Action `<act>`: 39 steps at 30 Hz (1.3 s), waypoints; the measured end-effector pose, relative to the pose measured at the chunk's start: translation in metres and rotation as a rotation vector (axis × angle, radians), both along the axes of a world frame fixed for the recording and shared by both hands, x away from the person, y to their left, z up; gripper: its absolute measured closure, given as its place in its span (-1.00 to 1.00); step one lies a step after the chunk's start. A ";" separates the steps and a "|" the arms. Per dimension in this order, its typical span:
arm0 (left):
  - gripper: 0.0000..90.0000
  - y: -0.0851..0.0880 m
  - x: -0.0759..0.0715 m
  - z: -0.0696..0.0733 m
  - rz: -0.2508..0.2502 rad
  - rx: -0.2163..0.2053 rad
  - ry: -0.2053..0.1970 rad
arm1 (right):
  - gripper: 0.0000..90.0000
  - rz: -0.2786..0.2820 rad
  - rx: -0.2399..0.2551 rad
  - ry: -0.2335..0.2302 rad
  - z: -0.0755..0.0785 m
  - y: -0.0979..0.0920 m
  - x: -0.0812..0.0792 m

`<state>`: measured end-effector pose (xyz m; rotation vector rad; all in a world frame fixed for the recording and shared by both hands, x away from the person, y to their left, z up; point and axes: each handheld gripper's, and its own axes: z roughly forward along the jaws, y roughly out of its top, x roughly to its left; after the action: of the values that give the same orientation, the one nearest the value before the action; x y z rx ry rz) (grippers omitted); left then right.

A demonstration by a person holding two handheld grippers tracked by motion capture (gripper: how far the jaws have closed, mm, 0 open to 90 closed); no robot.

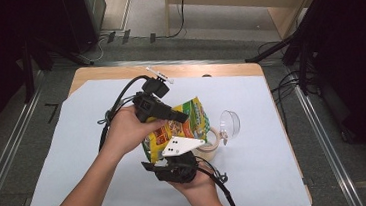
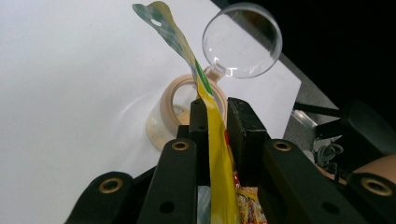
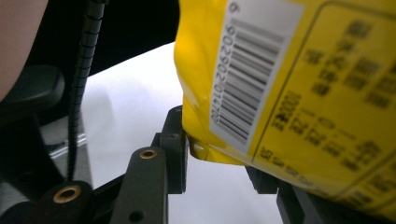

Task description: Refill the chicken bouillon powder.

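Right now the left tool (image 2: 215, 116) is clamped on the thin edge of the yellow snack bag (image 2: 219, 154) — in the left gripper view its two black jaws press the flattened foil from both sides, and the bag's sealed top rises past them, tilted. The right tool (image 3: 215, 154) grips the same bag at its lower end; in the right gripper view the barcode panel sits just above the jaws, with one jaw tight against the bag's corner and the other mostly hidden behind the bag. In the high view the bag (image 1: 183, 125) hangs between the two tools, lifted off the counter (image 1: 93, 73), the left tool (image 1: 180, 117) at its upper side and the right tool (image 1: 176, 161) below it. Just beyond the bag lies a roll of beige tape (image 2: 180, 100) on the white sheet (image 2: 70, 93) — and past the tape, touching it, stands a clear round plastic piece (image 2: 243, 39). Both hands wrap the tool bodies close to the bag.
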<state>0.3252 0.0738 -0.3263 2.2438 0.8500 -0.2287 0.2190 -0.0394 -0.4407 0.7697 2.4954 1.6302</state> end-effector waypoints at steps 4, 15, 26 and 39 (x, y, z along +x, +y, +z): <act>0.81 0.001 -0.001 0.000 -0.001 -0.013 -0.003 | 0.47 -0.004 -0.004 -0.009 -0.001 0.000 -0.001; 0.82 -0.002 -0.006 0.001 -0.008 -0.004 -0.022 | 0.48 -0.012 0.002 -0.015 -0.003 -0.002 -0.004; 0.92 0.003 -0.006 0.003 0.003 0.004 -0.026 | 0.47 -0.013 0.010 -0.009 -0.004 -0.003 -0.006; 0.91 0.001 -0.007 0.001 0.006 0.003 -0.021 | 0.45 -0.018 0.012 -0.005 -0.003 -0.004 -0.007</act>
<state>0.3187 0.0743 -0.3251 2.2425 0.8470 -0.2006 0.2120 -0.0431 -0.4439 0.7867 2.4703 1.6399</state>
